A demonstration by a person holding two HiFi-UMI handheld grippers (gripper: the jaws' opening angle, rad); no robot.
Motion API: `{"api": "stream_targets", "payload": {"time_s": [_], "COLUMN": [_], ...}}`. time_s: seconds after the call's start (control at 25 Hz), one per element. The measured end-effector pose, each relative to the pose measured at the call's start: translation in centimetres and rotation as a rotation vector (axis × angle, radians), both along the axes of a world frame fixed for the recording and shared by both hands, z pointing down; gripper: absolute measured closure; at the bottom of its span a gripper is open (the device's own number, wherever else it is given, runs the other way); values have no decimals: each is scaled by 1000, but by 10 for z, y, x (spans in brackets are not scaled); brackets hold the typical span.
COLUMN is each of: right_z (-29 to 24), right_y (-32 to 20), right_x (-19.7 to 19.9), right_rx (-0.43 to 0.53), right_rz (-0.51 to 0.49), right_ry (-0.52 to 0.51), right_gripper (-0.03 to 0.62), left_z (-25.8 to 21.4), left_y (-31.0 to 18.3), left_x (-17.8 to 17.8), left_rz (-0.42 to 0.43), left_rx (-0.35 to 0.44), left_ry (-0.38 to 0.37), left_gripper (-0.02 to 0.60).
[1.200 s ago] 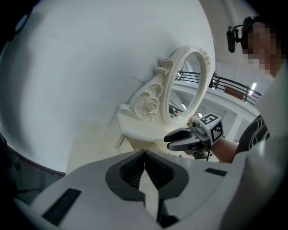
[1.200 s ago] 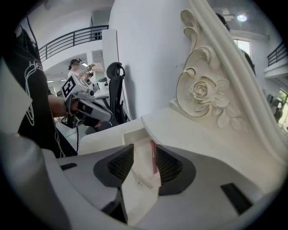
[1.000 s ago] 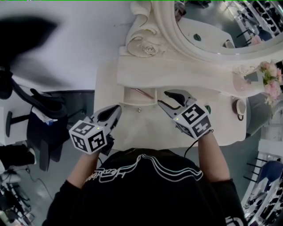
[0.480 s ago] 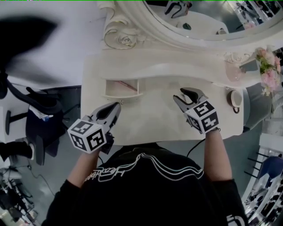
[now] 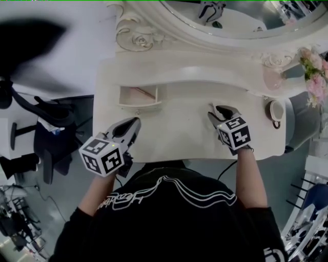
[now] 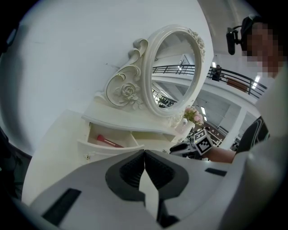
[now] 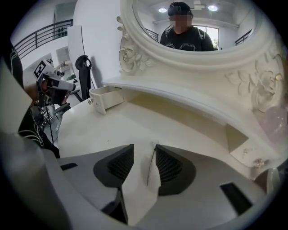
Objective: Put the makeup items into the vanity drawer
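Note:
The white vanity (image 5: 179,128) has its small left drawer (image 5: 137,96) pulled open, and a pink-red stick-shaped makeup item (image 6: 108,142) lies inside it. My left gripper (image 5: 136,121) hovers at the table's front left, just below the drawer. Its jaws are shut on nothing (image 6: 144,152). My right gripper (image 5: 219,108) is over the tabletop right of centre, well away from the drawer. It stands open (image 7: 144,146). A thin dark stick-like line (image 7: 150,166) shows in the gap close to the right pad; what it is I cannot tell.
An oval mirror (image 5: 230,15) in a carved frame rises behind the table. A cup (image 5: 275,111) and pink flowers (image 5: 316,82) stand at the table's right end. A closed drawer with a knob (image 7: 256,162) is at the right. A dark chair (image 5: 46,123) stands to the left of the vanity.
My right gripper has drawn back from the open drawer and moved to the right over the tabletop. The left gripper has stayed put. The head view has shifted slightly.

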State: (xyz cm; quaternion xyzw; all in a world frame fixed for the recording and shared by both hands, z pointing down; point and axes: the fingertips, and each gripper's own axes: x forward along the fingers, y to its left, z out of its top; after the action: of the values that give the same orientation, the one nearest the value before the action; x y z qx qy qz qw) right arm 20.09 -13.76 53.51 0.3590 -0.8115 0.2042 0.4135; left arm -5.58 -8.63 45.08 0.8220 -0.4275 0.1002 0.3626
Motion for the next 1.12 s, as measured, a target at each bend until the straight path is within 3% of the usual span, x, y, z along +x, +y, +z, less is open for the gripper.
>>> {"api": "stream_targets", "payload": {"time_s": [0.28,1.12], "right_z": [18,28], "right_y": [1,6], "right_x": [12,12], "right_rx": [-10,-38], "right_rz": [12,-22], "right_ry": [19,13], "right_gripper": [442,559], "left_z": [3,-7], "left_y": [10,15], "left_x": [7,35], "left_rz": [-26,-59], "left_rx": [-10,37], "left_ry": [-17,45], "left_gripper": [558,558]}}
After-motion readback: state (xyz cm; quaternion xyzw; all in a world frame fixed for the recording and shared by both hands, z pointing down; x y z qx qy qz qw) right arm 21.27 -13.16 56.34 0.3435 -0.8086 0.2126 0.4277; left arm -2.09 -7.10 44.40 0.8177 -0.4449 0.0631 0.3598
